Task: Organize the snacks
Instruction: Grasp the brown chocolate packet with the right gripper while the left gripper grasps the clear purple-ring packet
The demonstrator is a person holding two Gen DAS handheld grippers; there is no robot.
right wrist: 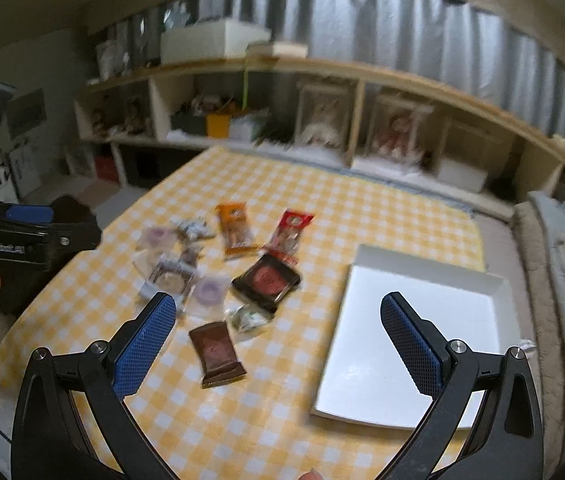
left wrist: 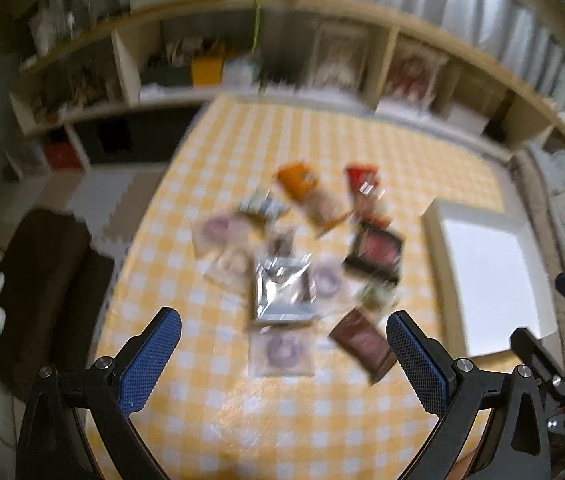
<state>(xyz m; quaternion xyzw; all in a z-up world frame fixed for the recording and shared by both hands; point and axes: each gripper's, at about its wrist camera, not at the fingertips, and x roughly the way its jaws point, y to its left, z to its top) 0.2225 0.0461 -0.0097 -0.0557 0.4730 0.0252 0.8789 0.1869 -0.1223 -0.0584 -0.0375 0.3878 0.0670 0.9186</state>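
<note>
Several snack packets lie scattered on a yellow checked tablecloth (right wrist: 266, 420): a brown bar (right wrist: 216, 354), a dark red-and-black pack (right wrist: 266, 280), an orange pack (right wrist: 235, 230), a red pack (right wrist: 290, 230), a silver pouch (left wrist: 284, 294) and clear packets with purple rings (left wrist: 284, 350). An empty white tray (right wrist: 410, 340) sits to their right. My left gripper (left wrist: 284, 360) is open above the near packets. My right gripper (right wrist: 278, 344) is open, empty, between the brown bar and the tray. The left view is blurred.
A long wooden shelf unit (right wrist: 322, 128) with boxes and framed dolls runs behind the table. A beige sofa edge (right wrist: 562, 280) is at the right. The left gripper's body (right wrist: 22, 236) shows at the left of the right wrist view.
</note>
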